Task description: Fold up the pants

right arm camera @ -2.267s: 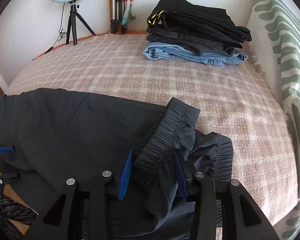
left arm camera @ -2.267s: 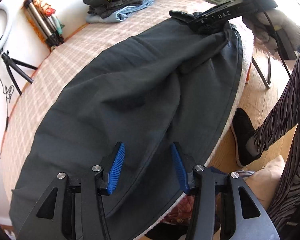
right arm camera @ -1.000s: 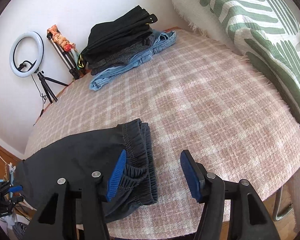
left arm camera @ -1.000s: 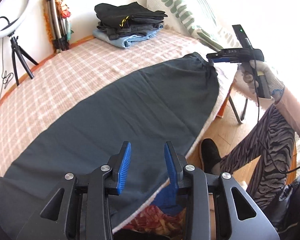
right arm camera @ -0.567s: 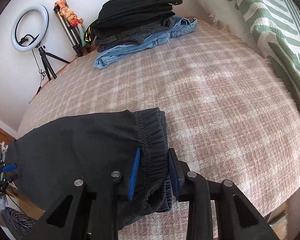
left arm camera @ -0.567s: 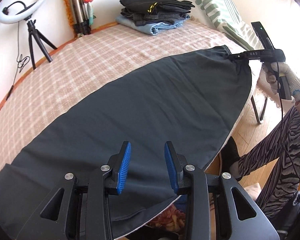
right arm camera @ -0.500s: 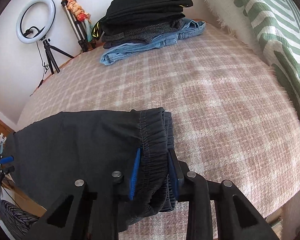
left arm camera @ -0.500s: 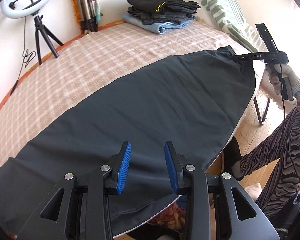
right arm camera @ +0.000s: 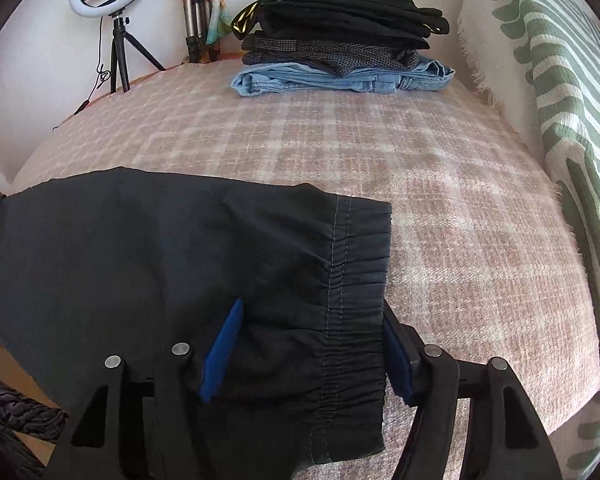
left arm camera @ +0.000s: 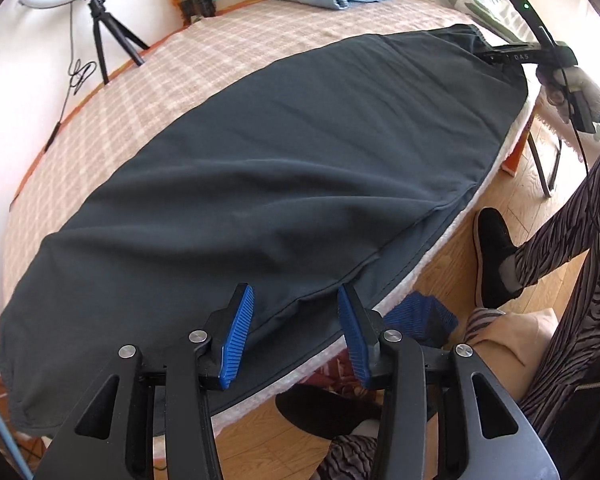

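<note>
Dark grey pants (left arm camera: 284, 152) lie folded lengthwise, one leg on the other, along the near edge of the checked bed (left arm camera: 180, 64). My left gripper (left arm camera: 296, 308) is open, its blue pads either side of the pants' lower long edge near the leg end. My right gripper (right arm camera: 312, 332) is open around the elastic waistband (right arm camera: 356, 292), which lies flat on the bed; it also shows in the left wrist view (left arm camera: 512, 54) at the pants' far end.
A stack of folded clothes (right arm camera: 340, 36) sits at the back of the bed. A green-striped pillow (right arm camera: 572, 92) lies on the right. A ring light on a tripod (right arm camera: 108, 12) stands at the wall. My legs and slippers (left arm camera: 496, 256) stand on the wooden floor beside the bed.
The right gripper, which was shut on the waistband, has opened and the waistband now lies spread flat. The left gripper has opened wider and sits lower at the pants' edge.
</note>
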Action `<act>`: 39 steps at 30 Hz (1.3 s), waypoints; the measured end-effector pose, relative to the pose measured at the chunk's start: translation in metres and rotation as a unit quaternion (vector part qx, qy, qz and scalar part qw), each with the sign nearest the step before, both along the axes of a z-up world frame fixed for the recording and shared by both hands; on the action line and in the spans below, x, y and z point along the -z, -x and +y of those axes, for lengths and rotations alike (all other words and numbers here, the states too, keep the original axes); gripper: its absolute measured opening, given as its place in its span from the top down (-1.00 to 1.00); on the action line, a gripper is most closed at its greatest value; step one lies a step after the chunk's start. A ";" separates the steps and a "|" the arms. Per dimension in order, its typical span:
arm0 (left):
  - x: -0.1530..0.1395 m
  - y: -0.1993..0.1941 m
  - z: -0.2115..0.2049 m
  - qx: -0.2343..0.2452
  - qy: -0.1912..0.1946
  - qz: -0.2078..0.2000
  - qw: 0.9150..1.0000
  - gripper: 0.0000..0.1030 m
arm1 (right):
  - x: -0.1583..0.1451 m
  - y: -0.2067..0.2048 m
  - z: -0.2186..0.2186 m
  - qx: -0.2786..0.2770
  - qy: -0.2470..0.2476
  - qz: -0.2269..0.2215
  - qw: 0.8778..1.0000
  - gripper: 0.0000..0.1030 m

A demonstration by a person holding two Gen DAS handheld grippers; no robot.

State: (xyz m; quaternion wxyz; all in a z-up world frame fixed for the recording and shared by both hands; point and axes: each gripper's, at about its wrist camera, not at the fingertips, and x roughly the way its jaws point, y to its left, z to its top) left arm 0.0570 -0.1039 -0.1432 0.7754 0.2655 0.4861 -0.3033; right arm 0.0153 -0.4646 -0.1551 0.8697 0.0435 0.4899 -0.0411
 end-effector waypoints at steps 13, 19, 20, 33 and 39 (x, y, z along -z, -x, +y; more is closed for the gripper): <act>0.008 -0.009 0.034 -0.034 -0.014 0.002 0.999 0.98 | -0.008 -0.007 0.017 -0.010 -0.003 -0.004 1.000 0.53; 0.006 0.005 0.042 -0.016 -0.020 0.017 1.000 0.98 | -0.043 -0.011 0.006 0.005 0.036 -0.051 0.998 0.54; 0.009 0.006 0.042 -0.013 -0.025 0.026 0.999 0.98 | -0.043 -0.015 0.006 0.001 0.042 -0.044 0.998 0.54; -0.052 -0.041 0.114 -0.186 0.112 -0.015 0.976 0.28 | -0.078 -0.027 0.025 -0.013 0.088 -0.036 0.995 0.16; -0.052 -0.091 0.207 -0.353 0.136 -0.043 0.925 0.11 | -0.115 -0.057 0.087 -0.087 0.085 -0.076 0.990 0.03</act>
